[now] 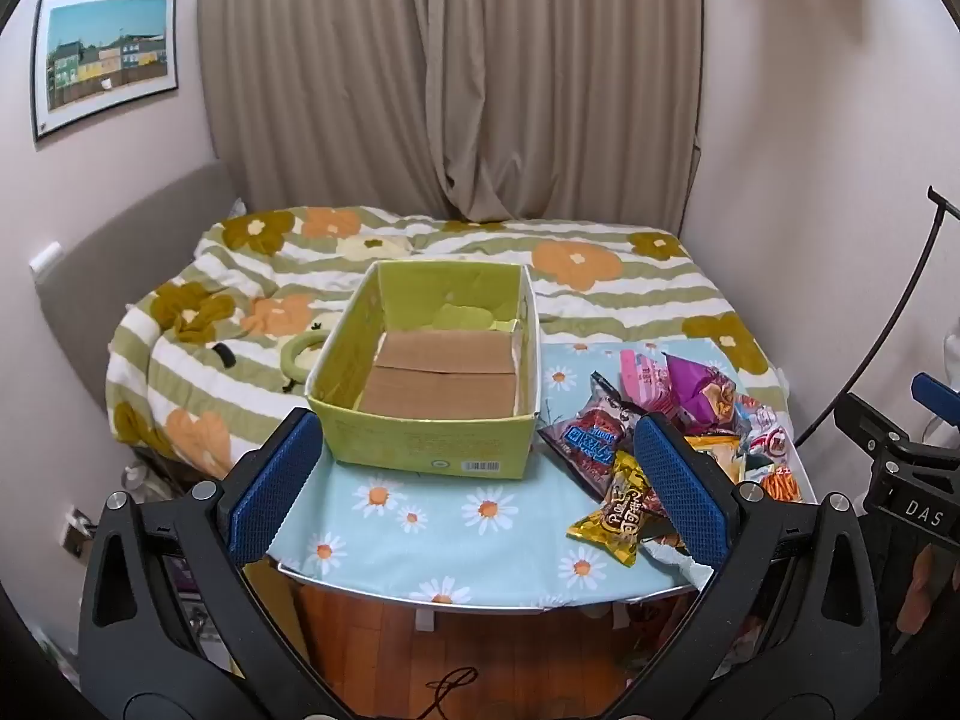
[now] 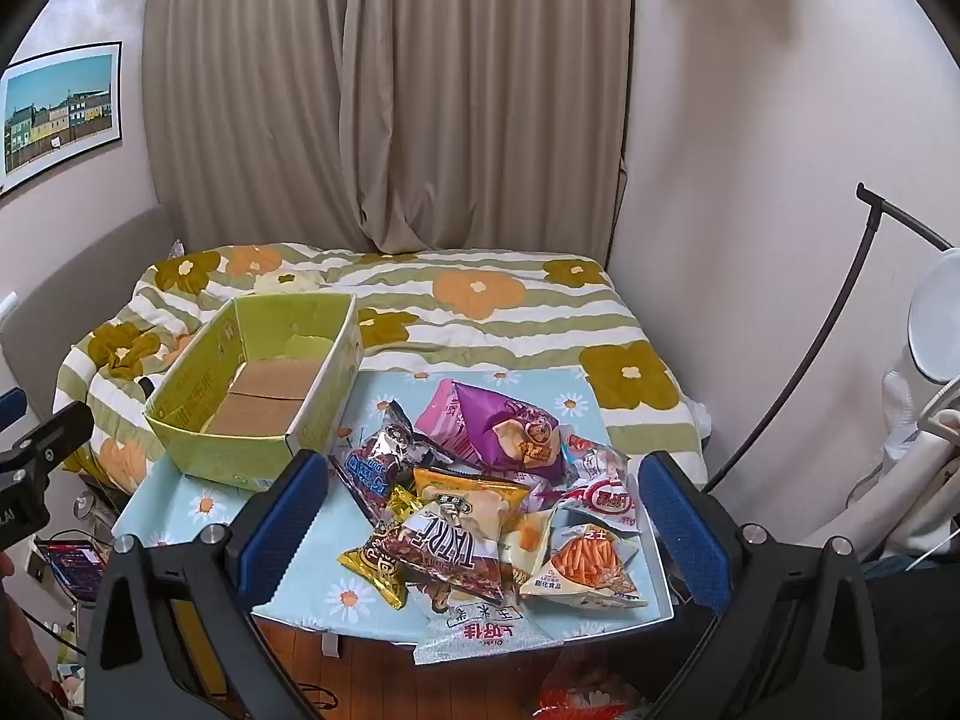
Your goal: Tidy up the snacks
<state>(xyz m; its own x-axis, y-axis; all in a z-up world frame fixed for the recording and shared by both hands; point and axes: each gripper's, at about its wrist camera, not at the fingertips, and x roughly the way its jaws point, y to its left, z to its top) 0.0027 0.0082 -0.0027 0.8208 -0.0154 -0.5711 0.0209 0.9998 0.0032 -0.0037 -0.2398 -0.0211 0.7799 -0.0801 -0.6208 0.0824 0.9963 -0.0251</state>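
1. Lying in a loose heap at the table's right side, the snacks overlap one another from mid-table to the near right corner.
2. A purple bag sits at the heap's far end, a gold packet at its near left, and an orange-stick packet at its near right.
3. One pale packet hangs over the table's near edge.
4. A green box stands open-topped on the left half of the table, just beside the heap, with bare brown cardboard for a floor and nothing inside.
5. The box's far end reaches the table's far edge, next to the bed.
6. The left gripper hovers off the near edge with jaws wide apart, nothing between the pads.
7. The right gripper hovers over the near edge facing the heap, jaws likewise spread wide and holding nothing.
8. Beige curtains hang behind the bed, and a framed picture is on the left wall.
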